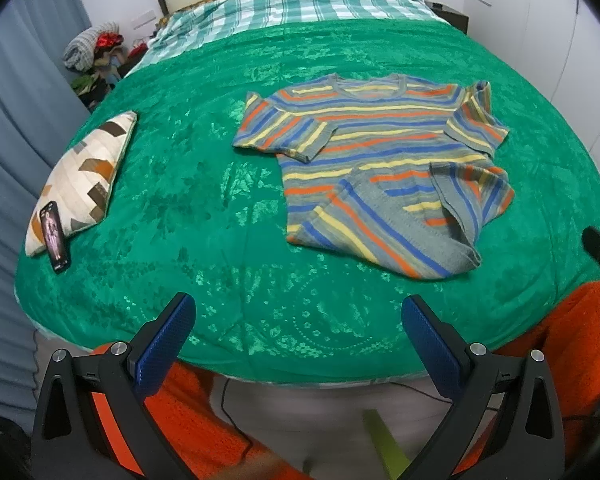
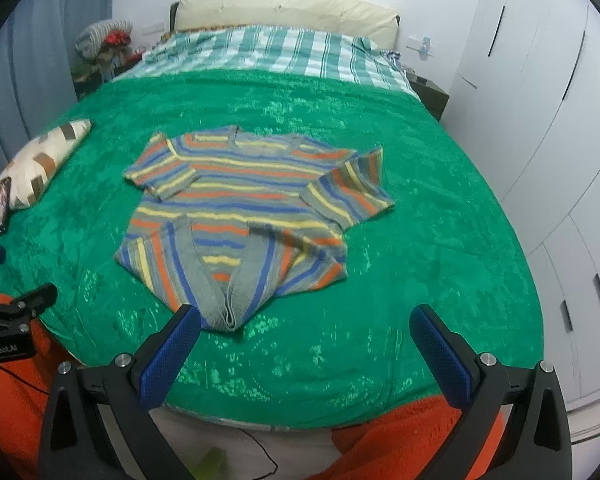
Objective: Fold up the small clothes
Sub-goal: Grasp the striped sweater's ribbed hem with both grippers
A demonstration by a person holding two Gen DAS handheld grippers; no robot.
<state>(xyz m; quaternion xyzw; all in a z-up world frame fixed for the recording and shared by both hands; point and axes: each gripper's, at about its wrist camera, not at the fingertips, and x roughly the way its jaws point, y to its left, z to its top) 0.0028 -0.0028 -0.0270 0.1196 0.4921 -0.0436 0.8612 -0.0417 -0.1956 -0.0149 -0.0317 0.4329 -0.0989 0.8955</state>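
Scene: A striped T-shirt [image 1: 376, 156] lies collar-away on a bed covered by a green blanket [image 1: 204, 184], roughly central and nearer the foot than the pillows.

Step in hand: Folding looks barely begun. The hem corners are turned up over the lower body, meeting in a bunched point at the near edge; both sleeves are spread out to the sides.

Left gripper [image 1: 298, 322]: Hangs over the foot of the bed, short of the shirt, jaws spread wide and holding nothing.

Right gripper [image 2: 305, 330]: Also wide and empty, its left finger just beside the shirt's bunched near hem.

Next move: Likely a pinch on that hem or on a sleeve edge, one layer at a time; the knit looks soft and apt to drag.

Edges: The near hem sits close to the blanket's foot edge, with an orange cloth [image 2: 400, 436] hanging below.

Open room: Bare blanket right of the shirt. To its left, well apart, a patterned cushion [image 1: 80, 176] with a phone [image 1: 54, 236] leaning on it.
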